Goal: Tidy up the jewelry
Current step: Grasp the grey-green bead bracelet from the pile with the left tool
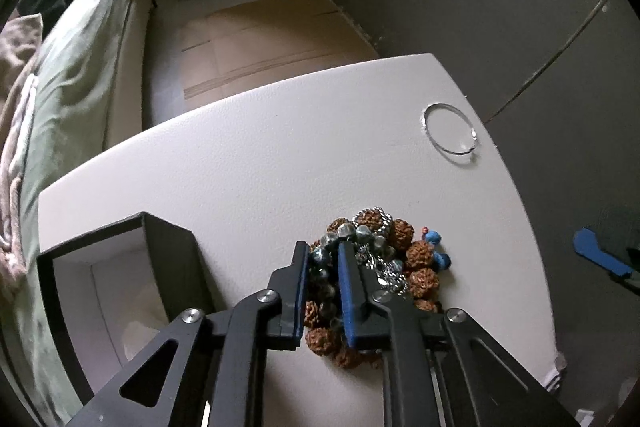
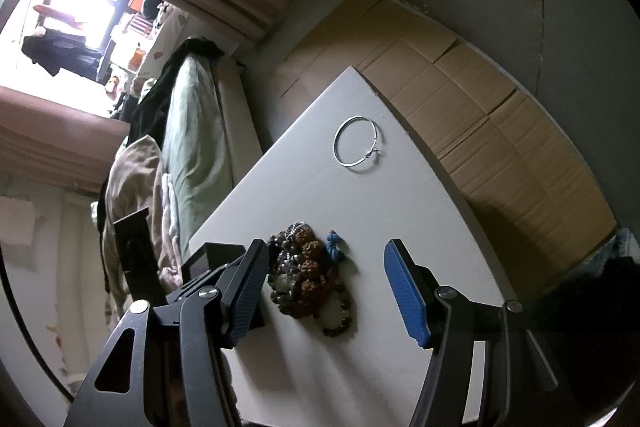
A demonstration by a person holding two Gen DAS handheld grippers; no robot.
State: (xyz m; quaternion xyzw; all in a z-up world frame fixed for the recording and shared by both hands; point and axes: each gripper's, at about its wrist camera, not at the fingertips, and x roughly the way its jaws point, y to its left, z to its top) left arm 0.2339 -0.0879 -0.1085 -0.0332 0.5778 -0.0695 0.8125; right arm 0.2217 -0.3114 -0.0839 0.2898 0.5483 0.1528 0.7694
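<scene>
My left hand-held gripper [image 1: 323, 251] is down in the jewelry pile [image 1: 376, 267], its blue pads narrowed around a strand of dark glossy beads [image 1: 325, 281], with brown knobbly beads and a silver chain just to its right. A blue knotted tassel [image 1: 438, 247] lies at the pile's right edge. To the left of this hand-held gripper stands an open black box [image 1: 120, 279] with a pale lining, near the bench [image 1: 260, 155] edge. Far ahead and to the right, a thin silver bangle [image 1: 450, 131] lies flat by the bench corner.

My right hand-held gripper [image 2: 326, 291] hangs wide above the bench, the pile between and just beyond its fingers. The bangle lies well ahead of it.
</scene>
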